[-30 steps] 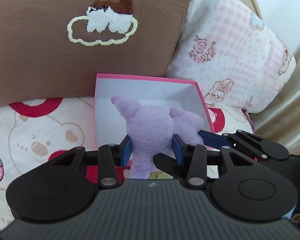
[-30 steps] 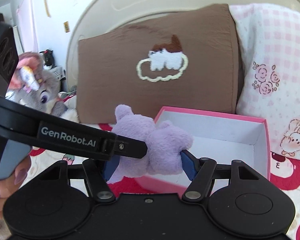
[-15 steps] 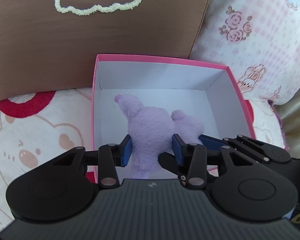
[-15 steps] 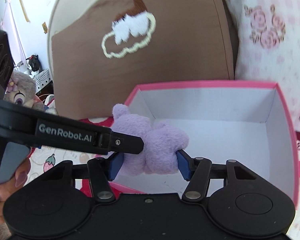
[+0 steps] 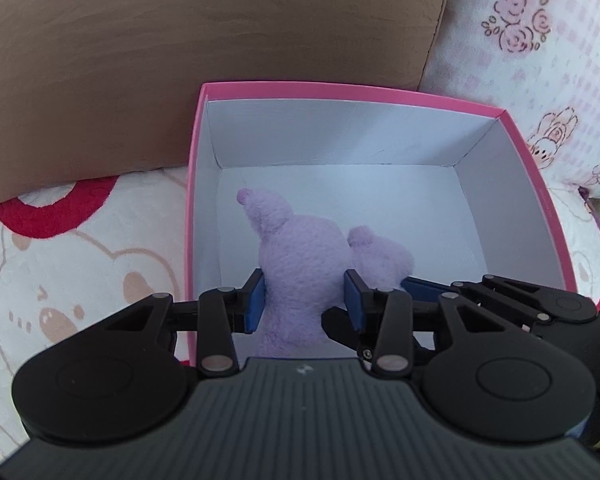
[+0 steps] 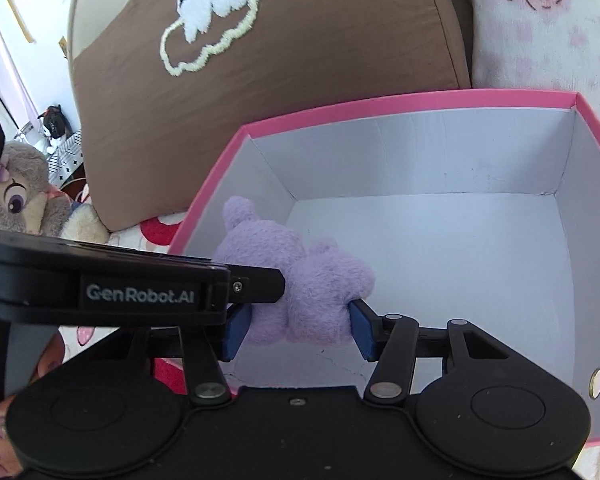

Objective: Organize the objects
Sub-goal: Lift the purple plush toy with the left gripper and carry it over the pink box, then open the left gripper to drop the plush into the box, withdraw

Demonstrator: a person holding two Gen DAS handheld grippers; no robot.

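Note:
A purple plush toy (image 5: 304, 268) is held by both grippers inside an open pink box (image 5: 340, 94) with white inner walls. My left gripper (image 5: 305, 301) is shut on the toy's body. My right gripper (image 6: 298, 330) is shut on the same purple plush toy (image 6: 300, 280), low inside the pink box (image 6: 400, 100) near its left front corner. The left gripper's arm crosses the right wrist view from the left. Whether the toy touches the box floor is hidden.
A brown cushion (image 5: 100, 72) with a cloud design leans behind the box. A pink floral pillow (image 5: 540, 40) stands at the right. The box sits on a bear-print blanket (image 5: 60, 272). A grey bunny plush (image 6: 20, 196) lies far left.
Both grippers have carried the purple toy forward and down, from above the box's front edge to inside the box. Both grips stay shut on it.

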